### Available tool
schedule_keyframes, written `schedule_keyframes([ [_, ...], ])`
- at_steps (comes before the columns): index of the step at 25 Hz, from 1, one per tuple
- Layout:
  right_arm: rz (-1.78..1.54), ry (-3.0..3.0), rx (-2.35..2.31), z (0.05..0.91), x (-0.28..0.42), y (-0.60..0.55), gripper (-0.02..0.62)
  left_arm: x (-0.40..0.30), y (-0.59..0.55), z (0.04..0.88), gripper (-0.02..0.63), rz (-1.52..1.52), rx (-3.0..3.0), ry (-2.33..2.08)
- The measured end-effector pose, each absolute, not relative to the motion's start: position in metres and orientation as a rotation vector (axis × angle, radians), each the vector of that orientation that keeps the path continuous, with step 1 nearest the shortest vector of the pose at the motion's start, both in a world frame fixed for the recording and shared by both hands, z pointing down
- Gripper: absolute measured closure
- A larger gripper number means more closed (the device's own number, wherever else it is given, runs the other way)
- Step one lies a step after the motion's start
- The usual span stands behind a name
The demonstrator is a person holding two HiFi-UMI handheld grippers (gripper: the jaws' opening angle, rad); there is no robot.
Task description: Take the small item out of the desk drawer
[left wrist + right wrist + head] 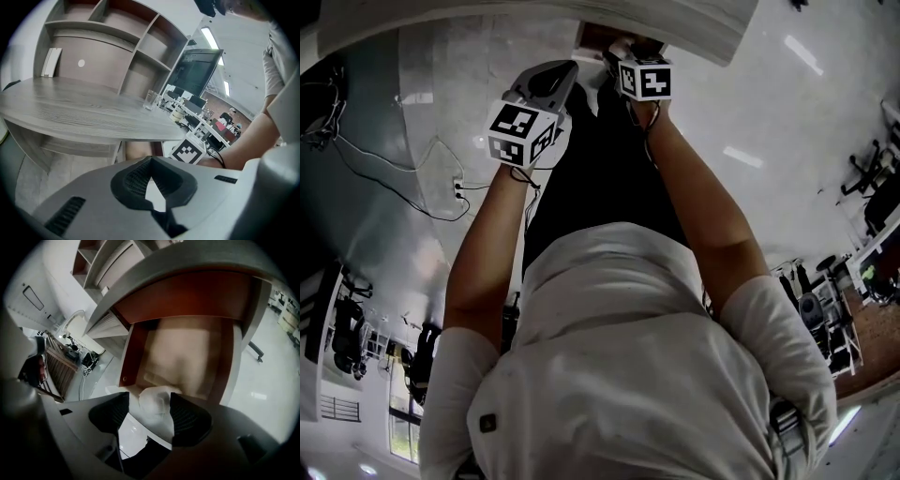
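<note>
The desk drawer (132, 357) stands pulled out under the grey desk top (187, 268), with red-brown side walls and a pale bottom. A small white item (157, 404) lies at the drawer's front edge. My right gripper (148, 398) is open with its jaws spread wide on either side of the item; the right pad is close against it and the left pad stands apart. In the head view the right gripper (625, 52) reaches under the desk edge (581, 14). My left gripper (150, 161) is shut and empty, held left of the drawer (555, 80).
On the desk top (84, 112) stand a glass (151, 99) and a monitor (197, 70), with a shelf unit (108, 42) behind. Cables (441, 192) run across the glossy floor at the left. Office chairs and desks fill the far right.
</note>
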State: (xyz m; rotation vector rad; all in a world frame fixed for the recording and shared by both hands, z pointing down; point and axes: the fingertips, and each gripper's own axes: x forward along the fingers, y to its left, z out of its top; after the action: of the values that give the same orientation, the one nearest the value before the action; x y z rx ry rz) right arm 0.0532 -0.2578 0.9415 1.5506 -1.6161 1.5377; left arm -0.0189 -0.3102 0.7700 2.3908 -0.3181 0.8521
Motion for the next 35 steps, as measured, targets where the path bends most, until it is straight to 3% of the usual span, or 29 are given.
schedule_keyframes([
  [14,1.543,-1.468,1.518,0.963,0.06,-0.26,0.333,-0.025,-0.322,0.781,0.591,0.83,2.347,-0.335],
  [16,1.54,-1.426,1.518,0.966,0.063,-0.258,0.372,-0.026,-0.323,0.781,0.591,0.827,2.346,-0.334],
  [26,1.443,-1.45,1.495,0.96,0.069,-0.254,0.42,-0.036,-0.325,0.777,0.591,0.814,2.346,-0.347],
  [35,1.376,-1.517,1.516,0.924,0.072,-0.255,0.433,-0.042,-0.319,0.752,0.591,0.791,2.383,-0.351],
])
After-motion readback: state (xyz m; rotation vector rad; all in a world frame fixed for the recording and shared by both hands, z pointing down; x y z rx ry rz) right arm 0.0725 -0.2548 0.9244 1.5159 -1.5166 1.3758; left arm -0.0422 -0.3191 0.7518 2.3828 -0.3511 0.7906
